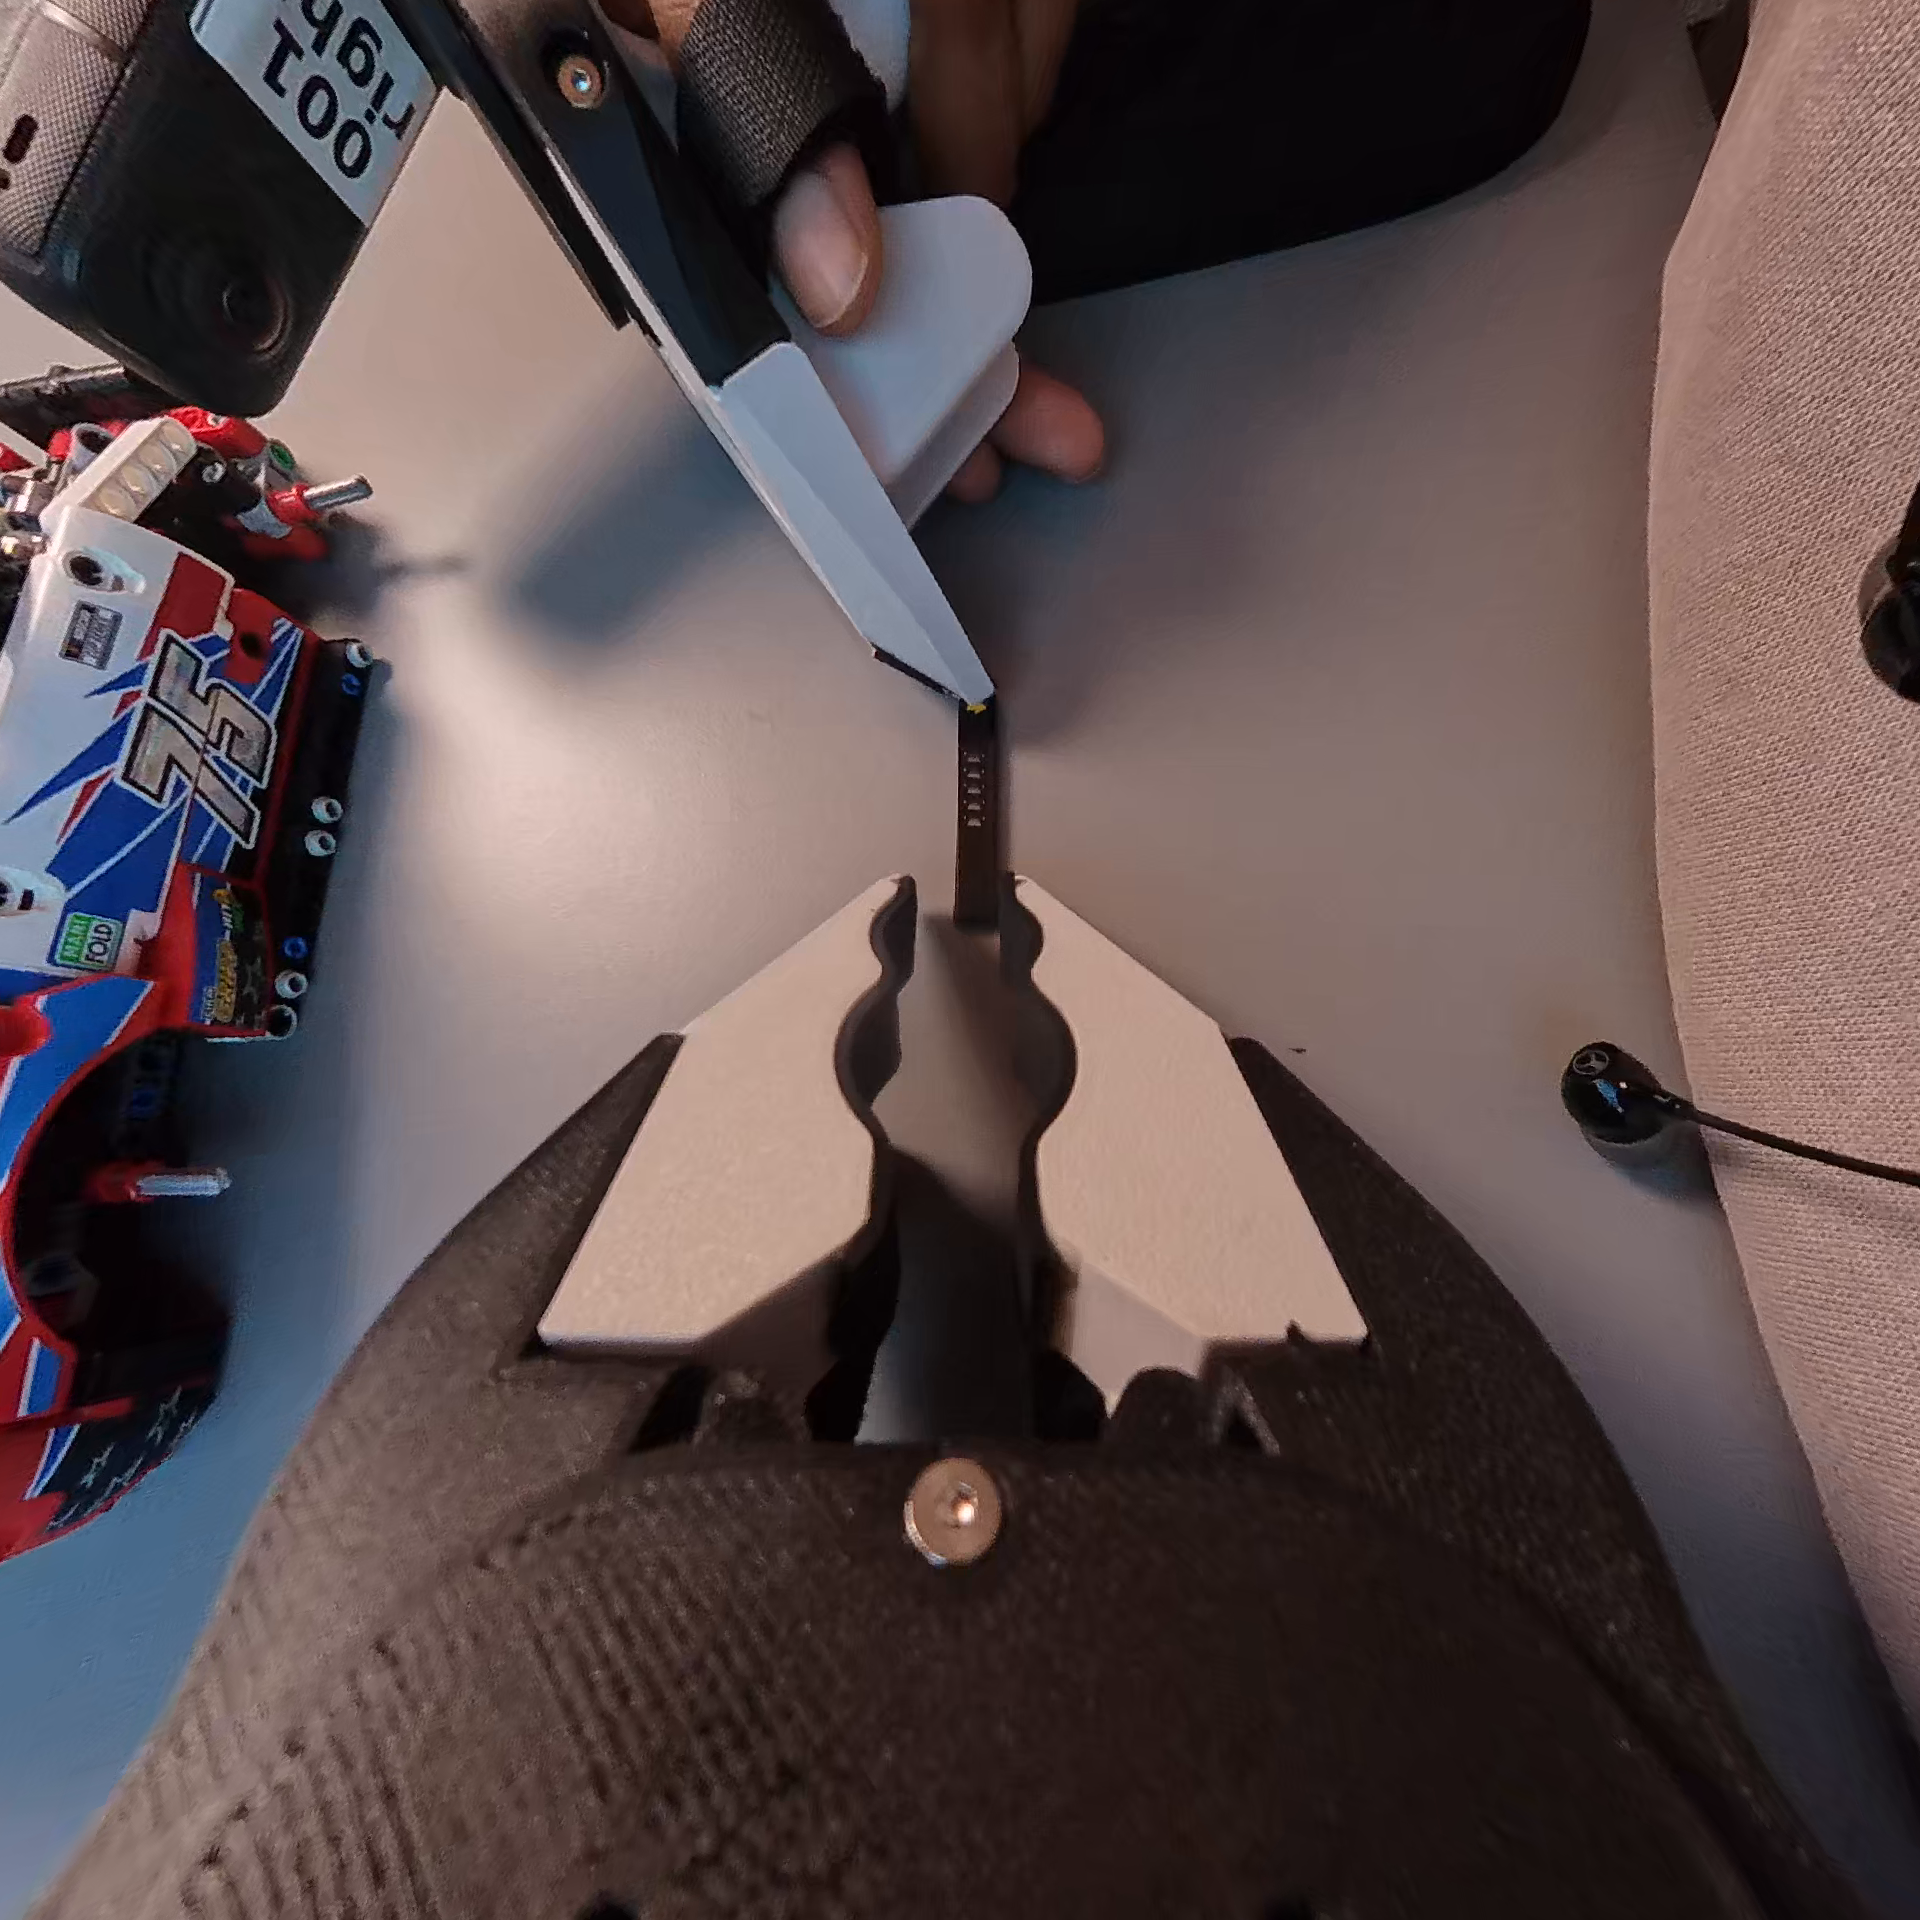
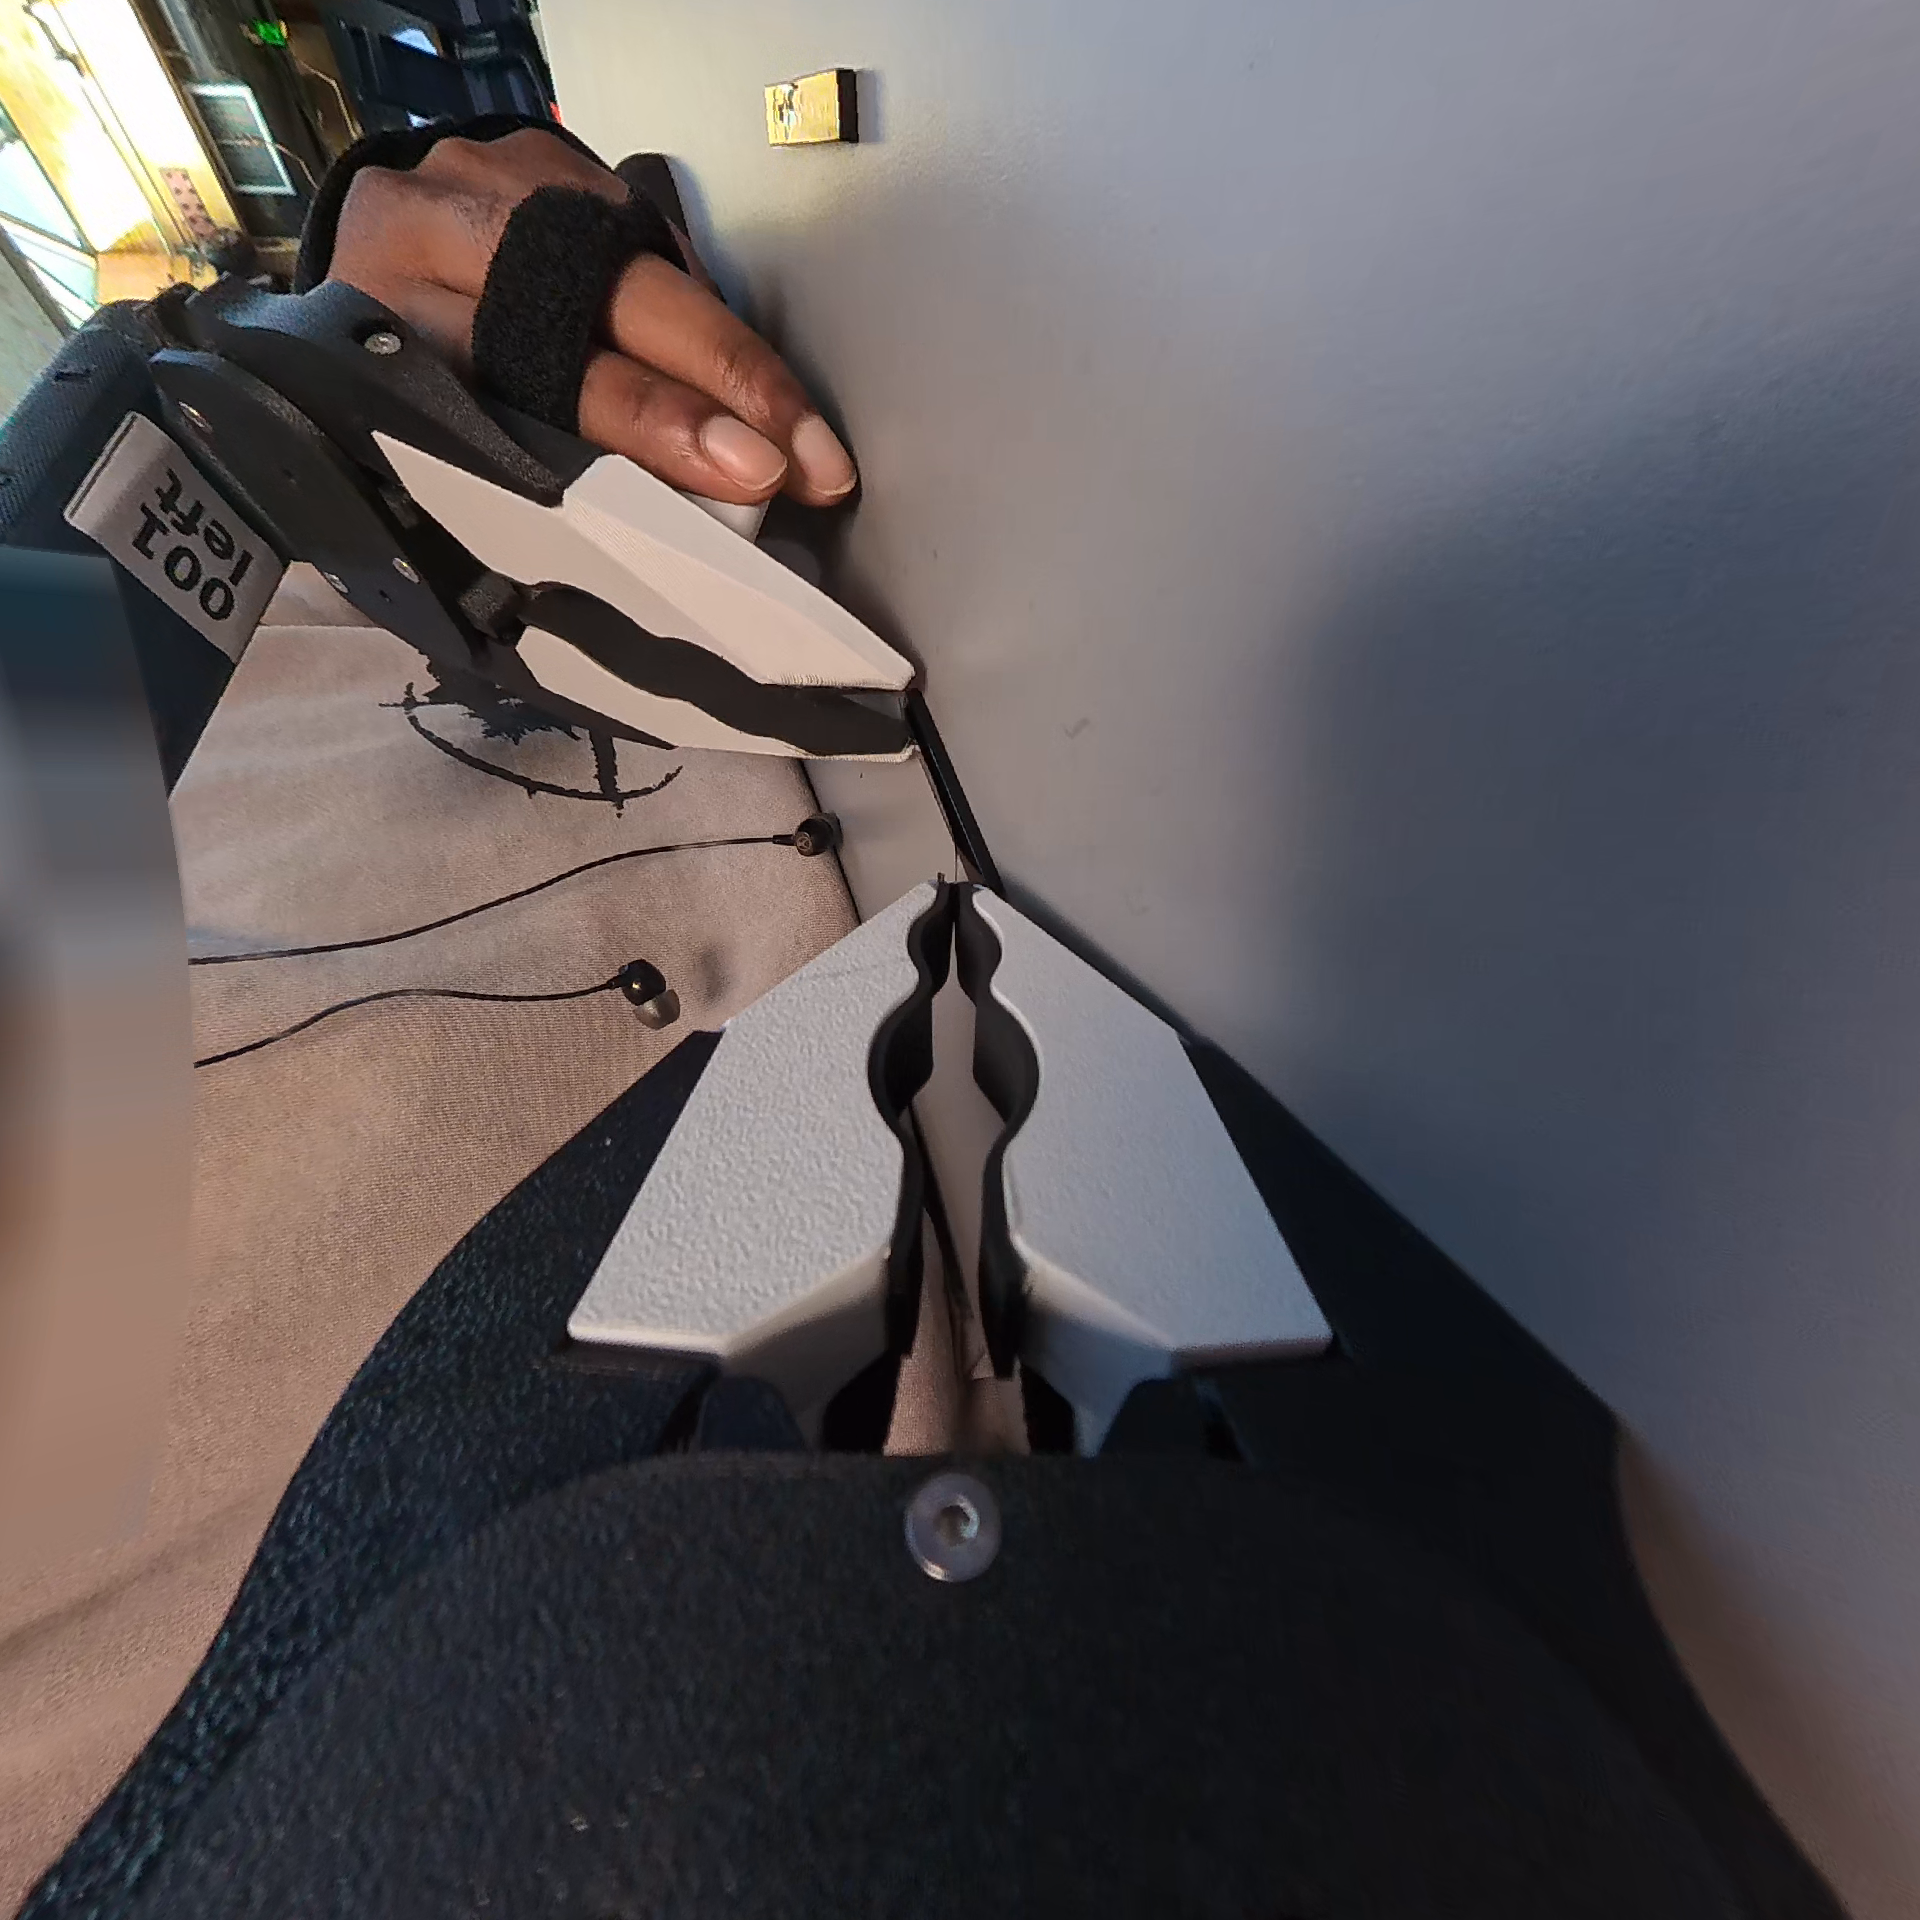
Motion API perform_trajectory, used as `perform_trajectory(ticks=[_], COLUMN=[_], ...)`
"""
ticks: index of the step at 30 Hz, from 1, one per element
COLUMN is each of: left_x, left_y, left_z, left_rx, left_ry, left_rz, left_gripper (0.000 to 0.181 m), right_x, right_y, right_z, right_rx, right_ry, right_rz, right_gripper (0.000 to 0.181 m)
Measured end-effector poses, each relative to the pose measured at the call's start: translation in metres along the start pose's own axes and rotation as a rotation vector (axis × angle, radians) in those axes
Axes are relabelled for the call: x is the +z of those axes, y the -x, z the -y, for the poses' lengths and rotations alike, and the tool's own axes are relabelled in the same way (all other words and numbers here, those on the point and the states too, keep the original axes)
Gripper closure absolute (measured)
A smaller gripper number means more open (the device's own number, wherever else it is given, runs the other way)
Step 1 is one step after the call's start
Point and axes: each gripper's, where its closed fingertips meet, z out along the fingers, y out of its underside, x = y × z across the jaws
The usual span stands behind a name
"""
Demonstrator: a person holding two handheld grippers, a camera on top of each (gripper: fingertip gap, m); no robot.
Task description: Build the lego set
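A pale grey table [image 1: 1299,644] fills most of the left wrist view, with a beige cloth [image 1: 1787,727] along its right edge. In the right wrist view the same cloth [image 2: 436,935] carries a dark printed emblem and lies to the left of the table [image 2: 1351,520].

At the left edge of the left wrist view stands a partly built lego race car [image 1: 135,883], white, red and blue, with racing decals, black beams along its side and red and grey pins sticking out.

The left gripper [image 1: 958,899], black-bodied with white fingers, sits low at centre, its jaws narrowed around the near end of a slim black lego beam [image 1: 977,800] with a row of small holes. From the other view the left gripper [image 2: 904,717] shows a person's hand [image 2: 582,343] on its handle, a black strap around one finger.

The right gripper [image 1: 977,691] reaches in from the upper left, held by a hand [image 1: 831,239], its tips pinched shut on the far end of the beam; a yellow speck shows at the tips. In its own view the right gripper [image 2: 956,894] has its fingertips pressed together, the beam [image 2: 951,800] running between the two tools, over the table near the cloth's edge.

A black earbud [image 1: 1621,1107] on a thin wire lies at the table's right edge. Two earbuds [image 2: 816,834] rest on the cloth. A small gold and black block [image 2: 810,107] sits far off on the table.
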Motion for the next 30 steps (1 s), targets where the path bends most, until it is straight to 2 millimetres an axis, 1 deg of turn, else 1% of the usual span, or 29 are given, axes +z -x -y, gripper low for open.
perform_trajectory(ticks=[3,8,12,21,30], left_x=[0.001,0.002,0.002,0.003,0.005], left_y=[-0.003,-0.003,-0.003,-0.003,-0.006], left_z=[0.000,0.001,0.001,0.002,0.003], left_rx=[0.006,0.005,-0.013,-0.031,-0.070], left_ry=[0.002,0.017,0.022,0.027,0.056], left_rz=[-0.017,-0.015,-0.018,-0.016,-0.022], left_gripper=[0.173,0.176,0.176,0.176,0.176], right_x=[0.000,-0.001,-0.002,0.003,0.012], right_y=[0.000,0.005,0.013,0.031,0.034], right_z=[0.000,0.002,0.004,0.008,0.007], right_rx=[-0.001,-0.012,-0.031,-0.067,-0.107], right_ry=[0.000,-0.008,-0.013,-0.021,-0.016], right_rz=[0.002,0.020,0.036,0.071,0.051], right_gripper=[0.181,0.181,0.181,0.181,0.181])
